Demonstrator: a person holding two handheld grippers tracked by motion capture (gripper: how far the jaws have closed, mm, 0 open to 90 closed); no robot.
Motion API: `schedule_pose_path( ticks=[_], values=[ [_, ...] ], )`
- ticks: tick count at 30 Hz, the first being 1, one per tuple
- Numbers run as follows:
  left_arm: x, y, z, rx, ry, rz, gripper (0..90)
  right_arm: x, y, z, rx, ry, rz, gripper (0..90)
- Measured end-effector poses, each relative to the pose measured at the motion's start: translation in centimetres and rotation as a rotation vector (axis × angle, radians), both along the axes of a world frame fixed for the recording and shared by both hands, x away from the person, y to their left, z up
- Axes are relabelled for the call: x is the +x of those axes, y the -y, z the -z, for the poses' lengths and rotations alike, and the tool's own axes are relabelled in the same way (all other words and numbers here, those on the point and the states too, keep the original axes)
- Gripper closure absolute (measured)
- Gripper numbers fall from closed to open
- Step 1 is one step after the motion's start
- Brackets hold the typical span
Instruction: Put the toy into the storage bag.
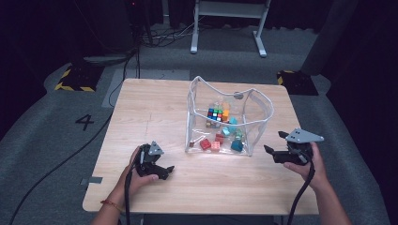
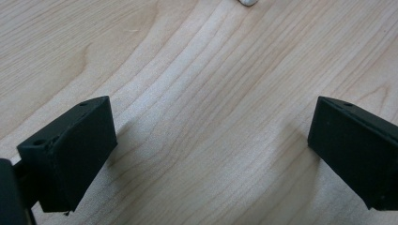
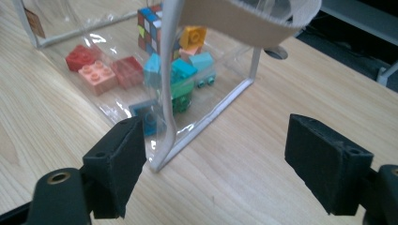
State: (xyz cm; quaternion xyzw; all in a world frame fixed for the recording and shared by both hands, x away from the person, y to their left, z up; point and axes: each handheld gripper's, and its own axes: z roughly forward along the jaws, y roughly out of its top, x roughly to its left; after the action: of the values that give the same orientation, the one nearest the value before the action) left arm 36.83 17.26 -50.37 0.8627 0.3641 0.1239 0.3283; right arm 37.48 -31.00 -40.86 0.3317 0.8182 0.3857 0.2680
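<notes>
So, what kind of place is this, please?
Probably a lab or studio set up for recording, not a home. A wooden table stands alone on grey carpet, with dark curtains behind, cables on the floor and hazard-striped blocks. A clear bag of toy bricks sits on it.

The high view looks forward and down on the whole light wooden desk (image 1: 155,112). The left gripper view faces bare desk from very near. The right gripper view, low and close, shares the clear plastic bag of coloured blocks (image 3: 206,117) with the high view (image 1: 225,117).

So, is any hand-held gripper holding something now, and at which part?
Nothing is held. The left hand-held gripper is open over bare table; the right hand-held gripper is open beside the bag.
</notes>
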Motion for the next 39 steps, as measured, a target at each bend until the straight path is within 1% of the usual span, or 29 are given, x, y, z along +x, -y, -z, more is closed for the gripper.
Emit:
schedule_pose_path(
  ticks=[3,8,10,11,13,14,18,20,21,23,24,25,28,33,35,36,37,38,39],
  values=[
    [0.0,0.0,0.0,-0.002,-0.002,-0.001,1.6,-0.1,-0.1,0.7,-0.006,-0.015,0.0,21.3],
    [0.0,0.0,0.0,0.0,0.0,0.001,1.6,-0.4,-0.1,1.8,-0.042,-0.029,-0.015,21.2],
    [0.0,0.0,0.0,0.0,-0.001,0.001,1.6,-0.5,0.0,2.0,-0.046,-0.037,-0.017,21.2],
    [0.0,0.0,0.0,-0.005,-0.005,0.003,1.6,-0.7,0.2,2.6,-0.066,-0.053,-0.026,21.1],
    [0.0,0.0,0.0,-0.005,-0.005,0.005,1.6,-0.8,0.2,3.2,-0.074,-0.055,-0.023,20.9],
    [0.0,0.0,0.0,0.0,0.0,0.004,1.5,-0.9,0.4,3.5,-0.074,-0.066,-0.021,20.9],
    [0.0,0.0,0.0,-0.004,-0.005,0.006,1.5,-1.1,0.6,4.7,-0.066,-0.097,-0.013,21.0],
    [0.0,0.0,0.0,-0.005,-0.005,0.005,1.5,-1.3,0.6,5.5,-0.08,-0.114,-0.006,21.1],
    [0.0,0.0,0.0,-0.005,-0.005,0.006,1.5,-1.3,0.6,5.8,-0.086,-0.115,-0.008,21.1],
    [0.0,0.0,0.0,-0.004,-0.005,0.005,1.5,-1.6,0.6,6.4,-0.093,-0.133,-0.012,20.9],
    [0.0,0.0,0.0,-0.005,-0.005,0.005,1.5,-1.6,0.6,6.6,-0.099,-0.126,-0.012,20.8],
    [0.0,0.0,0.0,-0.004,-0.005,0.006,1.5,-1.7,0.7,6.8,-0.104,-0.13,-0.009,20.8],
    [0.0,0.0,0.0,-0.004,-0.005,0.006,1.5,-1.8,1.0,7.4,-0.085,-0.145,0.003,20.8],
    [0.0,0.0,0.0,-0.004,-0.005,0.006,1.5,-2.1,1.4,8.0,-0.083,-0.159,0.015,20.7],
    [0.0,0.0,0.0,-0.005,-0.005,0.006,1.5,-2.4,1.8,8.5,-0.062,-0.175,0.022,20.8],
    [0.0,0.0,0.0,-0.001,-0.001,0.005,1.5,-2.5,2.0,8.5,-0.071,-0.176,0.021,20.8],
    [0.0,0.0,0.0,0.0,-0.001,0.005,1.5,-2.6,2.1,8.7,-0.055,-0.18,0.032,20.7],
    [0.1,0.0,0.0,0.002,0.0,0.007,1.5,-2.7,2.5,8.7,-0.048,-0.182,0.028,20.6],
    [0.1,0.0,0.0,0.001,-0.004,0.007,1.5,-2.8,2.6,8.8,-0.031,-0.188,0.037,20.5]
  ],
)
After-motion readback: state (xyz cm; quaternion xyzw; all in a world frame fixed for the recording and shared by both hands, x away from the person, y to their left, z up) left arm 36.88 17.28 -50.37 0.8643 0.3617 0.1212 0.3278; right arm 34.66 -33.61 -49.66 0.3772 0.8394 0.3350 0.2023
